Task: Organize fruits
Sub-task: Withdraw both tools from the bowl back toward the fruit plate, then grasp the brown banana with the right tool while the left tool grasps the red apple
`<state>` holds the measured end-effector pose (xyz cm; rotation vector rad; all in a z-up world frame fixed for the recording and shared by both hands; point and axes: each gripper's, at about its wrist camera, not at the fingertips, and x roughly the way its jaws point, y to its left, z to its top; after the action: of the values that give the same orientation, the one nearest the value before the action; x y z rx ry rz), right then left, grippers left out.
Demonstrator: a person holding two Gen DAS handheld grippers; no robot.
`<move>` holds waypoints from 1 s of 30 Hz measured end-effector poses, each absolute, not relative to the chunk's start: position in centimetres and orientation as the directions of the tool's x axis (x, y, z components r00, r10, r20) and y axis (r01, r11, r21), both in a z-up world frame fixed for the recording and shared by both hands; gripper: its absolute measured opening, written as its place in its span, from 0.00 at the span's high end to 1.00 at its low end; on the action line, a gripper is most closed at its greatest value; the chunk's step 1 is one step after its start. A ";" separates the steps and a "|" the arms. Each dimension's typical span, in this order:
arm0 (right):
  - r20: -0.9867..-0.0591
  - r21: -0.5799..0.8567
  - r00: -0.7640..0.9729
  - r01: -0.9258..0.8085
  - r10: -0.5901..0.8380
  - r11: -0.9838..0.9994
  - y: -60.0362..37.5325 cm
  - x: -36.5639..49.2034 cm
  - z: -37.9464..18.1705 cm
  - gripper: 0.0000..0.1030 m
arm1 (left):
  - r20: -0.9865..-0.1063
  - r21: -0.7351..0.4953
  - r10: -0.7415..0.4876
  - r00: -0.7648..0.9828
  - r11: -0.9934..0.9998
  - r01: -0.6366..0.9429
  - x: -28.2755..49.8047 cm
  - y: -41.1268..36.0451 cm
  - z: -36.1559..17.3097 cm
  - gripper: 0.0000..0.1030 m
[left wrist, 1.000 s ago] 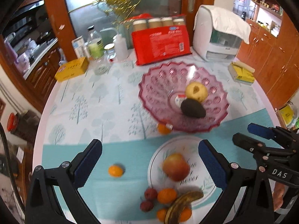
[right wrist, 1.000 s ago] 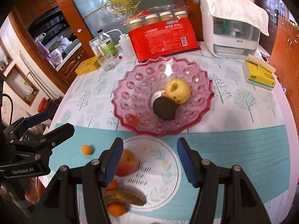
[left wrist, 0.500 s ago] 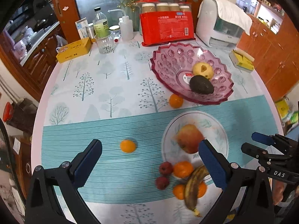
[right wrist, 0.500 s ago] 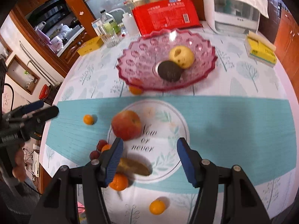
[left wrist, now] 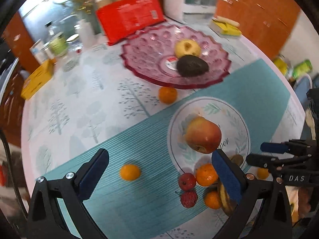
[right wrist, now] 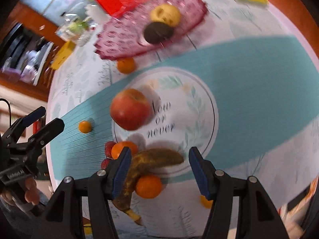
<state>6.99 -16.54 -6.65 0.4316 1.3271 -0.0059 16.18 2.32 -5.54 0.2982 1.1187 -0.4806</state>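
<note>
Right gripper (right wrist: pixel 159 169) — jaws apart — over banana (right wrist: pixel 151 161)

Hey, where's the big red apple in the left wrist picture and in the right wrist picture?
Left wrist: red apple lower right of centre, on the white printed circle.
Right wrist: red apple left of centre, at that circle's left edge.
Shared landmark: pink glass bowl beyond it.

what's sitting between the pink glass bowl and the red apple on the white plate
One small orange lies on the tablecloth there, right at the pink glass bowl's near rim, apart from the red apple. Both wrist views show it.
</note>
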 end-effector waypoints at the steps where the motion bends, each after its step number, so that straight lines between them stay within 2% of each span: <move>1: -0.940 0.308 0.238 0.281 0.245 0.909 -16.3 6.7 -7.2 0.41 | -0.912 -0.011 -0.227 0.343 0.848 0.530 16.3 2.0 -6.1 0.01; 6: -0.931 0.363 0.192 0.390 0.311 0.846 -15.4 5.6 -9.4 0.41 | -0.913 -0.011 -0.246 0.325 0.812 0.584 16.9 1.1 -7.6 0.01; 16: -0.866 0.492 0.218 0.529 0.450 0.691 -15.4 6.0 -12.9 0.40 | -0.908 -0.057 -0.290 0.301 0.800 0.597 18.1 -0.1 -8.8 0.01; 30: -0.856 0.498 0.211 0.585 0.472 0.641 -15.7 7.4 -13.6 0.39 | -0.912 -0.094 -0.289 0.291 0.837 0.538 19.5 -0.8 -9.9 0.01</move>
<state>7.39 -15.66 -13.59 0.9567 1.4217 -0.0976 19.45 -0.79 -9.91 0.2500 1.1512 -0.5594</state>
